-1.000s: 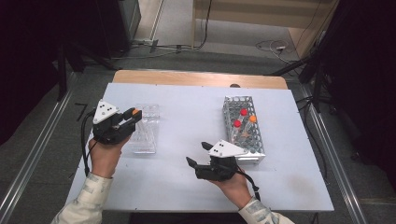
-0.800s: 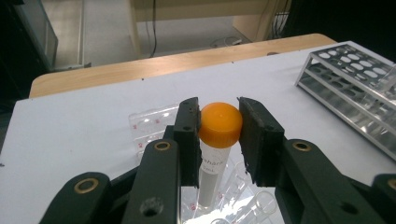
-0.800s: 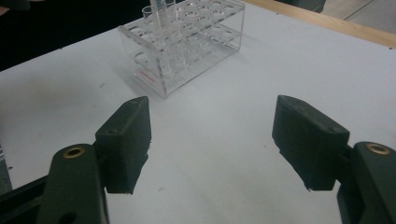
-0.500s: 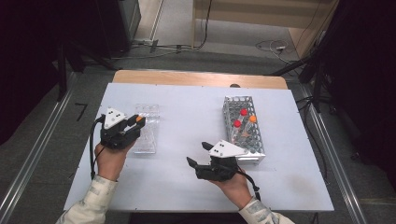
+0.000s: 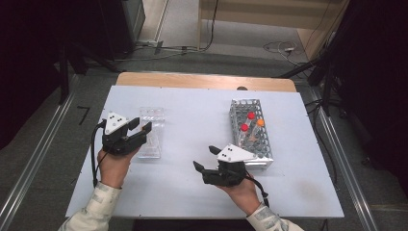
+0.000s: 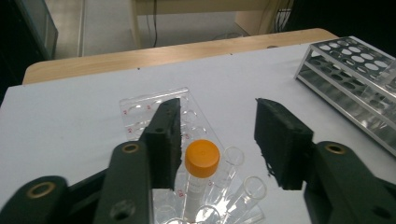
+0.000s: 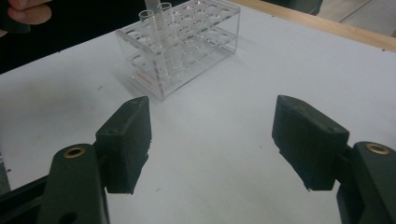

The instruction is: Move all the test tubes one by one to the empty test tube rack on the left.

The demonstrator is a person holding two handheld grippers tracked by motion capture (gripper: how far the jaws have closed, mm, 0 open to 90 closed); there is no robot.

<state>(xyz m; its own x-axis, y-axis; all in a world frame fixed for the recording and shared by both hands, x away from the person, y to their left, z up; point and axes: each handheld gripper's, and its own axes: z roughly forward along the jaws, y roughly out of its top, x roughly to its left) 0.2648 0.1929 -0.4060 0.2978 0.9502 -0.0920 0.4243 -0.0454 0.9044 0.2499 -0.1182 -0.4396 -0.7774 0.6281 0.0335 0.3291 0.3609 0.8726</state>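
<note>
Drawn back toward the table's near-left edge, the left claw [image 5: 143, 128] gapes wide above the orange-capped tube [image 6: 201, 173] standing in the clear rack [image 5: 150, 139]; descend centred before closing, while the right claw [image 5: 204, 158] waits wide, empty.

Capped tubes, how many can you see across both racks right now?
4. Two red-capped tubes and one orange-capped tube stand in the metal rack. Another orange-capped tube stands in the clear rack between the left claw's open jaws. More may be hidden.

Spread fingers [image 7: 125, 140] above white table [image 7: 224, 140], clear rack [image 7: 180, 44] beyond.
</note>
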